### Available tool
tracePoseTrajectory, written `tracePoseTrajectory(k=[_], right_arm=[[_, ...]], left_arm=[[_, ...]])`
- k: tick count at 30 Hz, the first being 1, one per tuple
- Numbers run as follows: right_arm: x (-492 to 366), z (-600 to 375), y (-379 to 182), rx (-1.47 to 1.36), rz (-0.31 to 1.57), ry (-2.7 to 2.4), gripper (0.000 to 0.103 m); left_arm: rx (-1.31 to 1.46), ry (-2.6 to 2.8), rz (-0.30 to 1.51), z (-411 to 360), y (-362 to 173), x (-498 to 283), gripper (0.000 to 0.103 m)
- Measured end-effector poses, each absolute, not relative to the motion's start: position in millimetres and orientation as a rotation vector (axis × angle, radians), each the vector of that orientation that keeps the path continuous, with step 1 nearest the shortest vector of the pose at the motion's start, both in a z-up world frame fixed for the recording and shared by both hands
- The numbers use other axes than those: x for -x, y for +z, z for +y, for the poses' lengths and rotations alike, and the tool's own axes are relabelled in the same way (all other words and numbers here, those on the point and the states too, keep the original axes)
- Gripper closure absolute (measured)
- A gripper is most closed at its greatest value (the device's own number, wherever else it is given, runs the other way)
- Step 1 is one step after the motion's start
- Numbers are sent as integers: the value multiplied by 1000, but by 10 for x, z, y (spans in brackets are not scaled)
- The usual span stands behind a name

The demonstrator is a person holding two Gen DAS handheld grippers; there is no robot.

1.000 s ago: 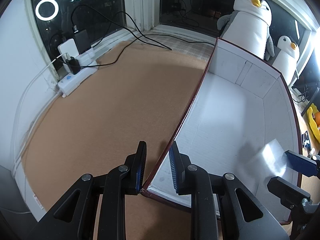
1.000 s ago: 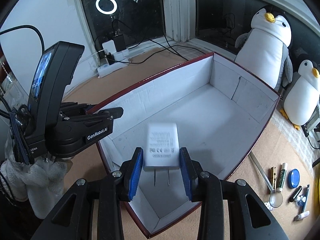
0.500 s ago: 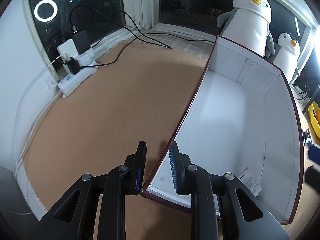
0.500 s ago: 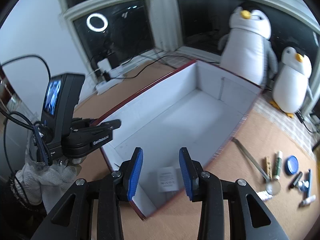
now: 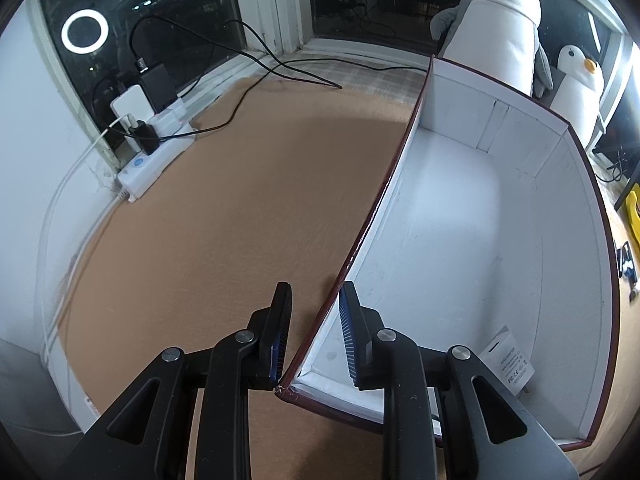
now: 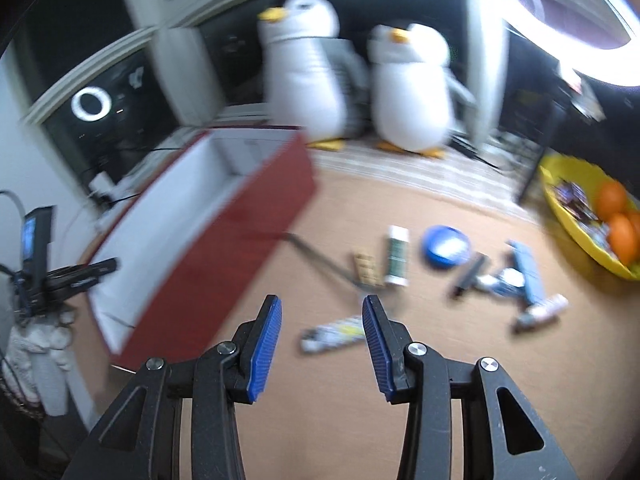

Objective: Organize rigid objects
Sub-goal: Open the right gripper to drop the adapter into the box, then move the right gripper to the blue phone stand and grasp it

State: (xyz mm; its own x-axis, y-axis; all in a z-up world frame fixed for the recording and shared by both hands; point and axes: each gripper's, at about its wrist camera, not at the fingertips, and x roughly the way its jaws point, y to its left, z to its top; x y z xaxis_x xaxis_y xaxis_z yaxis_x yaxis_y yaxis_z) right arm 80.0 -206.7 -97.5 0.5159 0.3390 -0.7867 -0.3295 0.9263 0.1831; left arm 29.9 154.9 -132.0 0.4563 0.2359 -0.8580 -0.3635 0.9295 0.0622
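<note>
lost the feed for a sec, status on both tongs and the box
Left tongs clamped on box wall. Right tongs empty, jaws just widened, over loose items. White charger in box. Nothing in the way.

Readable markings: few, mostly too small or blurred

On the white charger [image 5: 508, 366] lying inside the box [image 5: 472, 88]: lines of small grey print, illegible, with certification marks resembling FC and CE. On the other gripper's body [image 6: 86, 278]: white lettering, blurred. On the tubes [image 6: 340, 332] on the counter [image 6: 400, 380]: print smeared, unreadable.
</note>
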Motion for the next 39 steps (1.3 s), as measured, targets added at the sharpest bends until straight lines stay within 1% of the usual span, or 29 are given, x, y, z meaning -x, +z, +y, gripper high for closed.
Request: tracePoseTrajectory(k=[11,16,30,33,39], right_arm=[[-1223,-3136,-1269,-107,974,192,65],[-1431,-3402,-1421,-136,1007,149,65],[-1911,-3486,-1685,-55,1073,169,65],[-1954,-3484,-1743,-28,1089,162,68],[-2020,-3461,-1743,10,1089,172,68]], left_arm=[[102,395,1063,1505,-1334,-345,78],[90,402,1071,1507,-1344,-369,78],[84,420,1083,1505,-1362,-389,77],[87,421,1084,1504,-1364,-394,77],[88,421,1086,1496,-1376,-397,77]])
